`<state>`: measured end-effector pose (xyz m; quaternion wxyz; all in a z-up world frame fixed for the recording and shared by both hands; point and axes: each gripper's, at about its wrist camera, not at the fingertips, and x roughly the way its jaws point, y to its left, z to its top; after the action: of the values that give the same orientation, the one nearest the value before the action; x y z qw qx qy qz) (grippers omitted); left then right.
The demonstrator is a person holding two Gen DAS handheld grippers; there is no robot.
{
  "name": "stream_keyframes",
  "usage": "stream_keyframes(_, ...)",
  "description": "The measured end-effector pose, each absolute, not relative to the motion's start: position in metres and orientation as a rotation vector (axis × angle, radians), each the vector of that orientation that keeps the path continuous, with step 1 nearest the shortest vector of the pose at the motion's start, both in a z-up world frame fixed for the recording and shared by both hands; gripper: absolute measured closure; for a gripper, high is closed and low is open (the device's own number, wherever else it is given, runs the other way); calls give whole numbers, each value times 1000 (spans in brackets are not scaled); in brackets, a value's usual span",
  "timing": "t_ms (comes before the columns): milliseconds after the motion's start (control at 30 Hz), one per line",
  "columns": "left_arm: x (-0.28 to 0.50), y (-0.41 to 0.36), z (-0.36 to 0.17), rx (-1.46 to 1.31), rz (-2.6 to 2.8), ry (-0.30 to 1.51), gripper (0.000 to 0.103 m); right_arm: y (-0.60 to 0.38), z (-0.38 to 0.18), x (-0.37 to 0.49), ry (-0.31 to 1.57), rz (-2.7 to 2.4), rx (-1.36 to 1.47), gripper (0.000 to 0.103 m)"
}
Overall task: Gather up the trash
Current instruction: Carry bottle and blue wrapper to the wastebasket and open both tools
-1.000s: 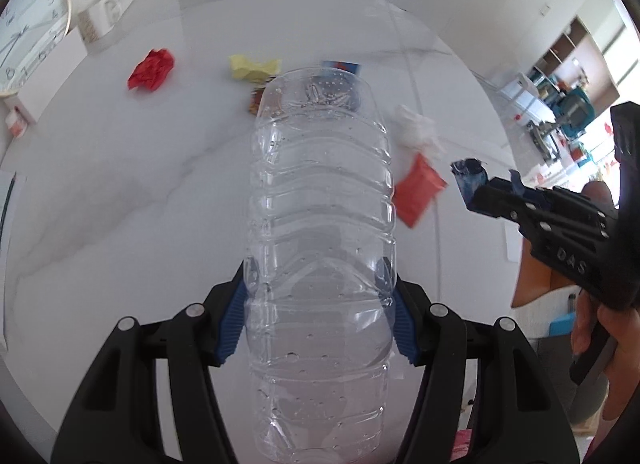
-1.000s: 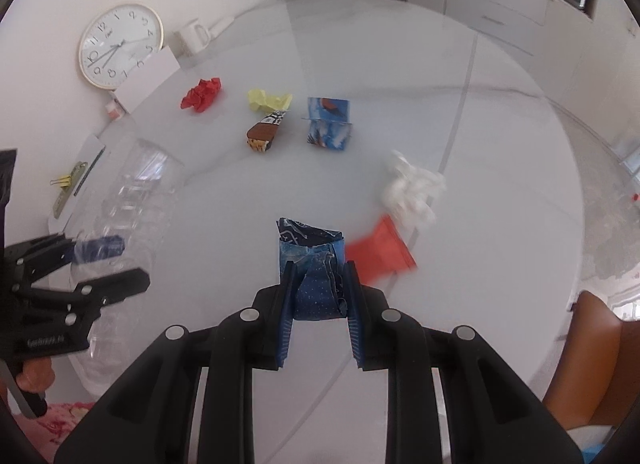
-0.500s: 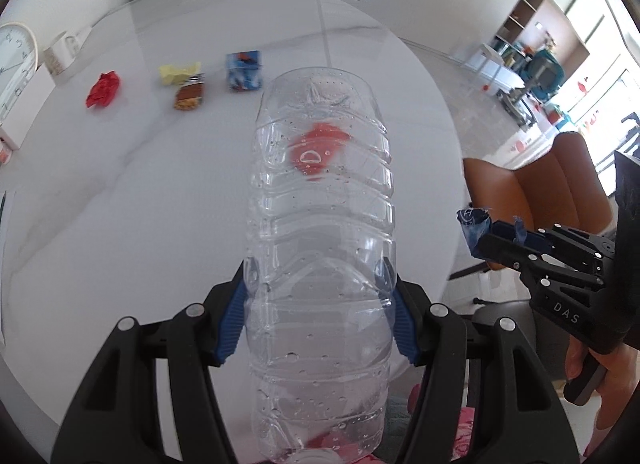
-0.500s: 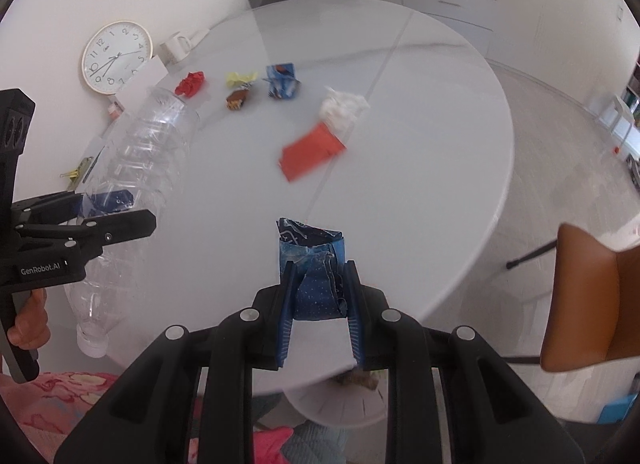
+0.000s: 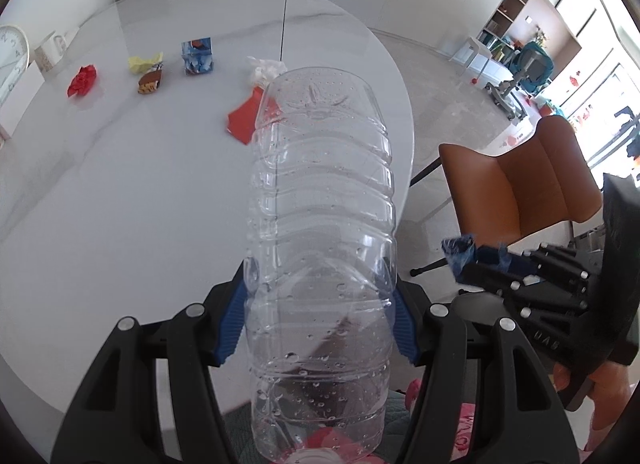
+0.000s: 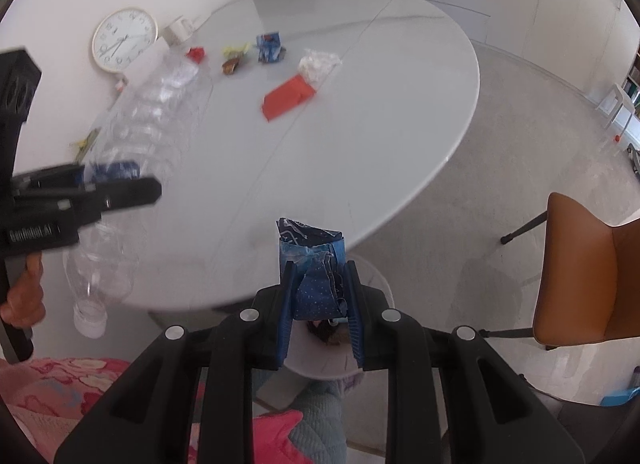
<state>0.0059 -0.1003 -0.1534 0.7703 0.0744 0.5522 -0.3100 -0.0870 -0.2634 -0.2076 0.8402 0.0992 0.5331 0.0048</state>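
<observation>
Legible print: "GenRobot.AI" in white on the side of the left hand-held gripper [image 6: 120, 194], seen at 9 o'clock in the right wrist view; letters like "DAS", upside down, on the right hand-held gripper [image 5: 460, 260], at 3 o'clock in the left wrist view. No label readable on the trash.

Left hand-held gripper clamped on a clear plastic bottle [image 5: 320, 224], blue pads [image 5: 232, 324] pressed against its lower body, base pointing away, white cap nearest the camera. Right hand-held gripper closed on a crumpled blue wrapper [image 6: 314, 268], held off the desk edge, over the floor.

Left on the white round desk [image 5: 100, 204], toward 11 o'clock: red crumpled paper [image 5: 82, 80], yellow wrapper [image 5: 144, 62], brown snack wrapper [image 5: 150, 82], blue carton [image 5: 197, 56], white tissue [image 5: 264, 68] touching a flat red packet [image 5: 244, 120].

Only in the right wrist view: whole wall clock [image 6: 125, 40], white mug [image 6: 178, 30], bottle's white cap [image 6: 90, 318], a hand [image 6: 24, 300] on the left handle, pink patterned cloth at 7 o'clock. Only in the left wrist view: shelving and blue-green chair at 2 o'clock. Orange chair [image 5: 520, 180] in both.
</observation>
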Motion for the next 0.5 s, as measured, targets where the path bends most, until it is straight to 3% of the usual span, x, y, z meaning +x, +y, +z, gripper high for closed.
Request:
stream_keyframes(367,-32,-111,-161,178,-674,1213,44,-251,-264,-103,1177,93,189,78)
stream_keyframes(500,-41,-114,-162,182,-689,1216,44,-244,-284,-97,1187,142,191,74)
